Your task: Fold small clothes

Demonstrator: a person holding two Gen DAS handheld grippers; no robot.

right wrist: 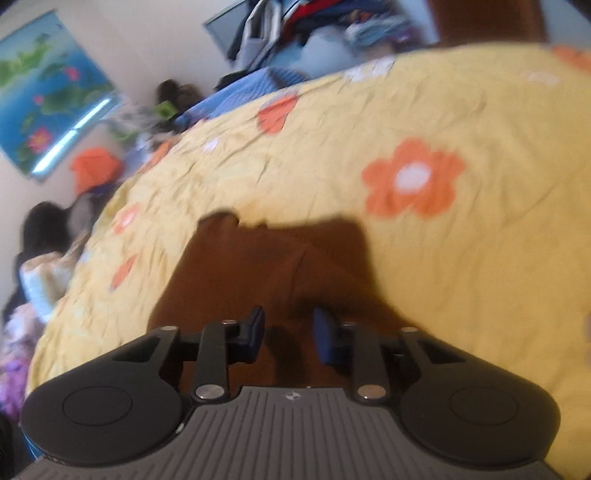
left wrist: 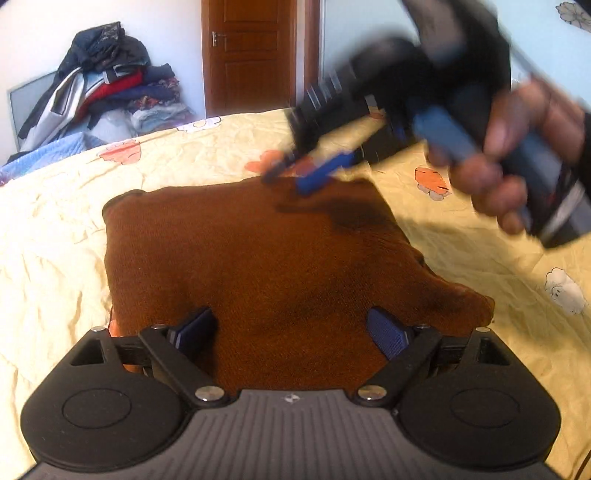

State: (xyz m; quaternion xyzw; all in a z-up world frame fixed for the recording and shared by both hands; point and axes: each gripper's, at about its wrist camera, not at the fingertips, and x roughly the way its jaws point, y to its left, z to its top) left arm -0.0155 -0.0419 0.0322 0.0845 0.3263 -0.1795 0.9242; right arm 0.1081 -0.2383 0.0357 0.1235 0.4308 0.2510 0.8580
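Both hand-held grippers, left (left wrist: 290, 332) and right (right wrist: 288, 334), are hovering released over the brown garment (left wrist: 251, 254), seemingly already folded square mid-bed (left wrist: 55, 229).

Room setting. A yellow bedsheet (left wrist: 207, 155) printed with orange and white flowers covers the bed and fills the middle and lower frame in both views. In the left wrist view, a brown panelled wooden door (left wrist: 249, 55) with a metal handle stands at upper centre, between pale walls (left wrist: 166, 33). A heap of mixed clothing (left wrist: 107, 85) rises at upper left. In the right wrist view, a lotus-pond poster (right wrist: 48, 88) hangs at upper left.
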